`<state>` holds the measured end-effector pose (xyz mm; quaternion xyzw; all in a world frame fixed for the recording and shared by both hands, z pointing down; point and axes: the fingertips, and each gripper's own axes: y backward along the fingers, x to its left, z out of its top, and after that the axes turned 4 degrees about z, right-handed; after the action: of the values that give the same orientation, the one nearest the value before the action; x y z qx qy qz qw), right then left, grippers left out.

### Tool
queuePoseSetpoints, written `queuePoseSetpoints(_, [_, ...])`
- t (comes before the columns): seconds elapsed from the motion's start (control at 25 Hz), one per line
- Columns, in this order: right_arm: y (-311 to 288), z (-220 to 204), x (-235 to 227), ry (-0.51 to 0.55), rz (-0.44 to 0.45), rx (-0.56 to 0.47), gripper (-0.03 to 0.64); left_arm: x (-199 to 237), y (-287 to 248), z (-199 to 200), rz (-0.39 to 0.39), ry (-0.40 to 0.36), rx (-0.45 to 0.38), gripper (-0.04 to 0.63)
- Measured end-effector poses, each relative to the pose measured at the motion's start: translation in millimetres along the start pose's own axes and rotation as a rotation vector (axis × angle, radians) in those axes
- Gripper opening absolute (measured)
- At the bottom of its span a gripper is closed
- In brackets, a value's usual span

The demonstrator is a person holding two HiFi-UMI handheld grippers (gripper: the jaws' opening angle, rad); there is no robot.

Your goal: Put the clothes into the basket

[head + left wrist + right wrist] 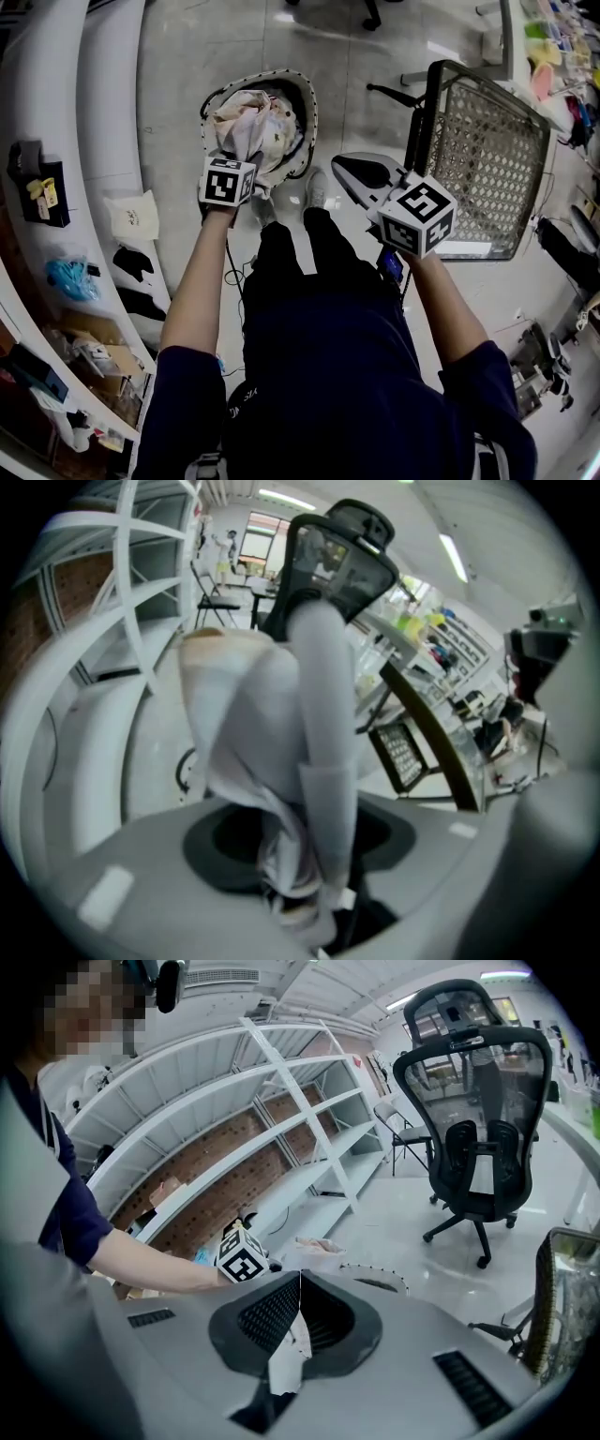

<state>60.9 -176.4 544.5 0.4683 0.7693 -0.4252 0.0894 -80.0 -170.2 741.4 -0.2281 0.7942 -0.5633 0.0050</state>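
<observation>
Crumpled pale cloth [249,127] over round stud-rimmed basket [312,112], between parted jaws of left tool [239,159]; jaws of right tool [300,1279] together.

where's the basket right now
In the head view the basket sits on the floor at upper centre-left, piled with clothes, just ahead of the left gripper and left of the mesh chair.

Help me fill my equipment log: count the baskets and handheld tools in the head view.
Basket: 1
Tools: 2, left tool and right tool
Total: 3
</observation>
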Motion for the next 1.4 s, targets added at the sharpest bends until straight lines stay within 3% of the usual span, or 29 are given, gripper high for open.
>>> queuePoseSetpoints(0.28, [-5,1,4,0.008,0.015,0.001,0.008,5,19,32,0.030,0.010,-0.101,0.210])
queuePoseSetpoints(0.52, [-9,7,11,0.017,0.031,-0.008,0.008,8,37,38,0.036,0.007,-0.139,0.210])
queuePoseSetpoints(0.76, [-10,18,20,0.030,0.037,-0.031,0.008,-10,74,41,-0.011,0.025,-0.226,0.204])
queuePoseSetpoints(1.0, [-11,34,32,0.050,0.035,-0.066,0.008,-25,125,50,-0.026,0.001,-0.343,0.081])
queuePoseSetpoints(1.24, [-9,44,51,0.060,0.034,-0.105,0.008,-30,181,61,-0.029,-0.031,-0.437,0.014])
queuePoseSetpoints(1.4, [-3,55,70,0.063,0.036,-0.151,0.008,-38,218,69,-0.045,-0.051,-0.500,0.005])
